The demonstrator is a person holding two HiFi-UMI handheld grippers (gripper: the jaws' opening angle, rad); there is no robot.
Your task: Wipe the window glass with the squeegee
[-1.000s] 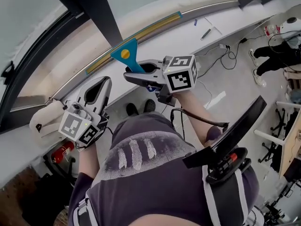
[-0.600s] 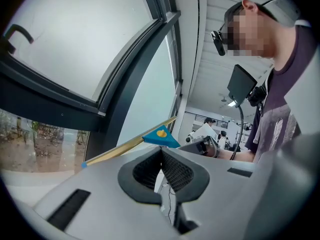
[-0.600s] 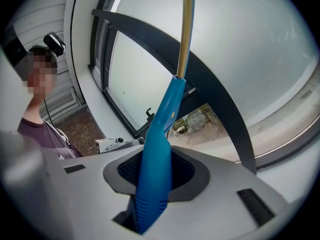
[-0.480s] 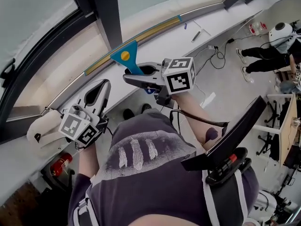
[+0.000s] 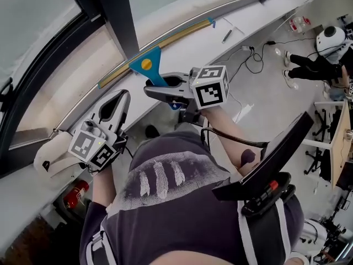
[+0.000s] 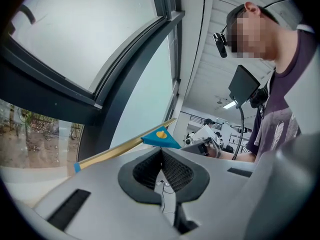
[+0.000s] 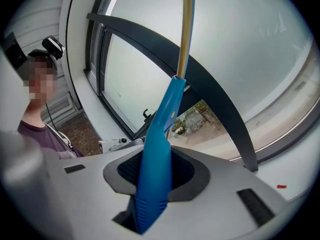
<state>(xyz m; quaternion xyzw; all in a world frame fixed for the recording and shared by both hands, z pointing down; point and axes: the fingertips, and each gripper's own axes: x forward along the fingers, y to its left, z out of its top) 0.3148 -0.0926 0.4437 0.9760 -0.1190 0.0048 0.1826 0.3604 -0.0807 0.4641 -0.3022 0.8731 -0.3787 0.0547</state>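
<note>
Holding the blue plastic squeegee with the long yellow blade (image 5: 146,64) by its handle, your right gripper (image 5: 155,88) has both fingers pinched on the ribbed blue grip. In the right gripper view the handle comes up out of the dark pads and tilts slightly to the right. It widens into a triangular head with a yellow round button. The blade runs along the foot of the pale window glass (image 5: 41,21), just above the white sill (image 5: 218,44), and its blue-capped ends reach towards the sill's far right and near left stretches. The head sits just right of the base of the dark upright frame post (image 5: 113,15) that divides the panes.

Your left gripper (image 6: 161,152) hangs lower and to the left, near the sill's near left end and well apart from the squeegee. Its fingers are pressed together with nothing between the pads. From its own view you see the blue head and the yellow blade beyond the fingertips, with the dark window frame rising behind them.

A small dark pen (image 5: 226,36) lies on the sill towards its far right end, beyond the blade's tip.
</note>
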